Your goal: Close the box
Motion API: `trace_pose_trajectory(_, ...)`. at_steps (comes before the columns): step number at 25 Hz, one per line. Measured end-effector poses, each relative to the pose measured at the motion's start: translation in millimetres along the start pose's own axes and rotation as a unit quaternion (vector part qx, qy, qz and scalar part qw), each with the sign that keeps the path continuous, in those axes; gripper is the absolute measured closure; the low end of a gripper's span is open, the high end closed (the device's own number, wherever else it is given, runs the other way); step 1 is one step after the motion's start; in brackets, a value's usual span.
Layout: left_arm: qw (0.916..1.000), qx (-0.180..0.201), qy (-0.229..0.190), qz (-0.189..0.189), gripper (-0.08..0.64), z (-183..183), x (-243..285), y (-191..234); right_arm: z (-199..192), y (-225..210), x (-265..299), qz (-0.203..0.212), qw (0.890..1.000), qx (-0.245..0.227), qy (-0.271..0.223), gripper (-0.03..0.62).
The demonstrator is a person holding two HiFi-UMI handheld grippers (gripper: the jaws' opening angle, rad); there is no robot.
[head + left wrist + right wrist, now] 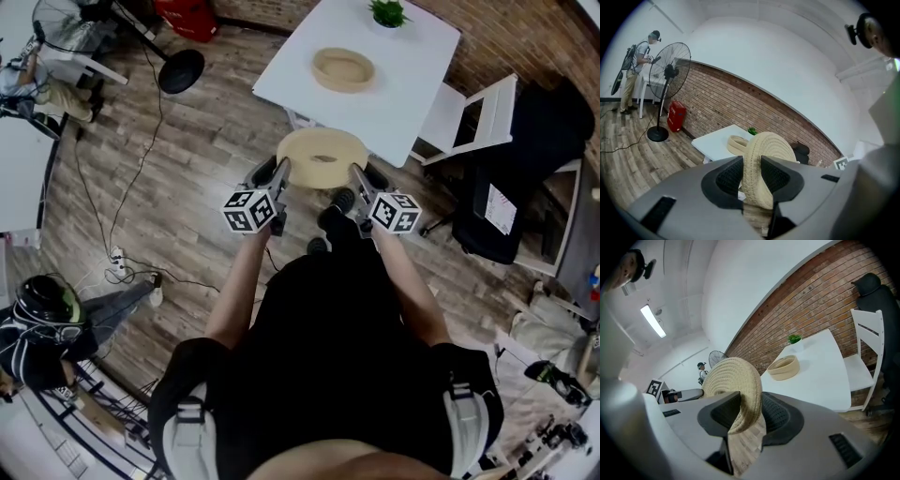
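The left hand-held gripper (277,176) and the right hand-held gripper (364,178) each clamped an opposite edge of the round woven lid (322,156), likely to carry it flat and steady between them. It hung over the wooden floor (187,178), near the white counter (412,89). There the open woven box (343,68) sat apart from it, uncovered.
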State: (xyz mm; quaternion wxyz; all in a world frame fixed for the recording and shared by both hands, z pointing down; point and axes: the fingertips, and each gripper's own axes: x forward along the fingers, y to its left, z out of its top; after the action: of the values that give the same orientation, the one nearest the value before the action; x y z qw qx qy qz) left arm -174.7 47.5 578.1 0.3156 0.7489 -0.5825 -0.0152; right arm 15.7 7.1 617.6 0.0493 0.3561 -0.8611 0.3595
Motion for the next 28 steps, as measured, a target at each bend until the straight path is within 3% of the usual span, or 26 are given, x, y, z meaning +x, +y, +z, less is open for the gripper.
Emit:
trace_pose_trajectory(17,0.9996,-0.002,0.001,0.027,0.431,77.5,106.9,32.8,92.1,-48.8,102.8,0.023,1.0,0.008,0.012,0.454)
trace_pose_trajectory(28,0.9996,0.002,0.008,0.028,0.431,99.1,173.2,35.3,130.0,-92.1,133.1,0.014,1.0,0.013,0.015,0.454)
